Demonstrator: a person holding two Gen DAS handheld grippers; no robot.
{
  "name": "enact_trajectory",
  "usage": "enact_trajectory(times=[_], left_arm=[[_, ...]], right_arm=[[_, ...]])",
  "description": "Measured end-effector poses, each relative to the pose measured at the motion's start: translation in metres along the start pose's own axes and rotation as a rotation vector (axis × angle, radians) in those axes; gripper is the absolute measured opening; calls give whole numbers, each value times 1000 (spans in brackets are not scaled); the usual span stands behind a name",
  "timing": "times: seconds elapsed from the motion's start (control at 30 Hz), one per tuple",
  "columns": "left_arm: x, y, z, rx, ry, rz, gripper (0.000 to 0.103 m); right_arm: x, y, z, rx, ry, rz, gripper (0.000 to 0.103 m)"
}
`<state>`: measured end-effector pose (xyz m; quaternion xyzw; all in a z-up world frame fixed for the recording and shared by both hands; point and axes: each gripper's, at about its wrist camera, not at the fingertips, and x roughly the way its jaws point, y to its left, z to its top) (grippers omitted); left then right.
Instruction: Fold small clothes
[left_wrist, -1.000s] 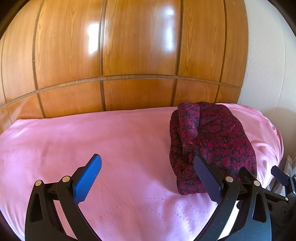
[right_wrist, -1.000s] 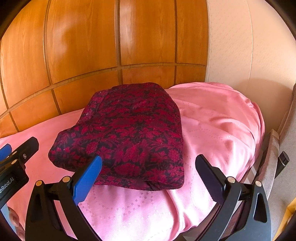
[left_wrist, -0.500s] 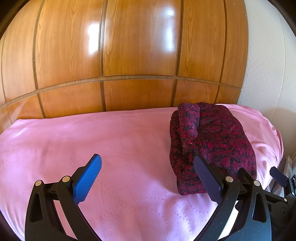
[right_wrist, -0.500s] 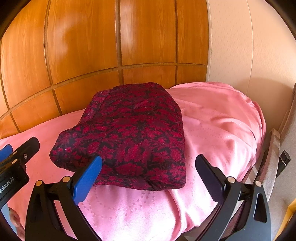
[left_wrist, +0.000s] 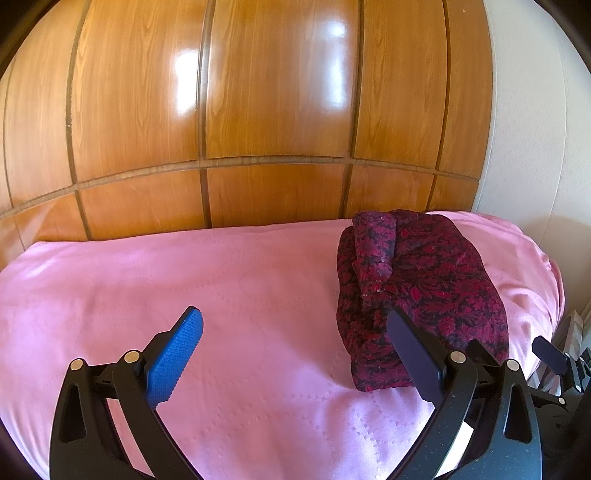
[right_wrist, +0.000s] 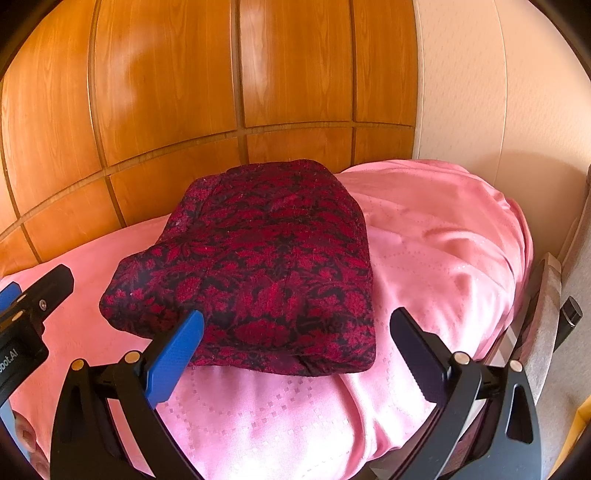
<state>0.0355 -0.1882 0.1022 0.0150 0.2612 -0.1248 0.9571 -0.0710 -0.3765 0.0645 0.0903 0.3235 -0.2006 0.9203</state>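
On the pink bedspread (right_wrist: 443, 236), near its right end, the garment (right_wrist: 258, 266) lies folded with both grippers (left_wrist: 295, 354) (right_wrist: 295, 350) wide and empty, so folding looks complete and withdrawal likely follows.

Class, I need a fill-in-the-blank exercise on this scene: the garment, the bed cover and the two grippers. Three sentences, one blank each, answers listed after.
1. The folded garment is dark with a ____ floral pattern.
2. It lies on a ____ bed cover.
3. The left gripper and the right gripper both have their jaws ____, holding nothing.

Missing words: red; pink; open
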Motion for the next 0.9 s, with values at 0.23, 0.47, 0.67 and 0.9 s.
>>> enact_trajectory(times=[0.23,0.47,0.67,0.9], left_arm=[[-1,-1,1,-1,-6,-14,99],[2,1,0,4,-5,-22,99],[10,1,-3,3,21,-13,99],[23,15,-6,-37,59,13,99]], right_arm=[[2,1,0,-1,6,4,101],[7,4,-2,-9,18,13,101],[5,1,2,-4,3,38,100],[2,-31,30,48,-52,19,101]])
